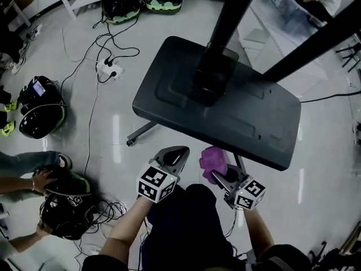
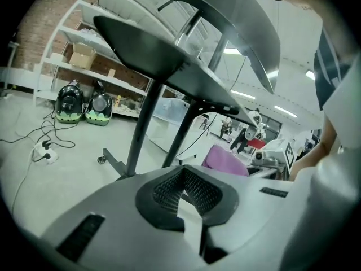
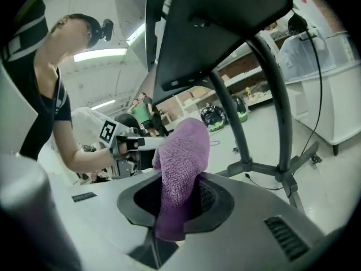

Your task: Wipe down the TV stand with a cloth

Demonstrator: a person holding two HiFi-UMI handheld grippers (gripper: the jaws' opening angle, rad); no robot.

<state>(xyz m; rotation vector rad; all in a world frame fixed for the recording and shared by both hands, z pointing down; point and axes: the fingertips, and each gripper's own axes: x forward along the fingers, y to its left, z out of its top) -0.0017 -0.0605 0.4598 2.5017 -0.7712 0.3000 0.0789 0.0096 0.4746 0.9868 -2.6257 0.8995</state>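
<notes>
The cloth (image 1: 212,161) is purple. The TV stand (image 1: 186,89) is matte black. The left gripper (image 1: 174,154) and right gripper (image 1: 219,175) are grey, each with black-and-white square markers. At 11 o'clock, 2 black cases (image 1: 120,4) show green trim on the pale grey floor (image 1: 113,134).

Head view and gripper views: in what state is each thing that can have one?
Left gripper: shut, empty.
Right gripper: shut on the purple cloth.
Purple cloth: bunched, standing up out of the jaws.
TV stand shelf: nothing lying on top beside the column.
</notes>
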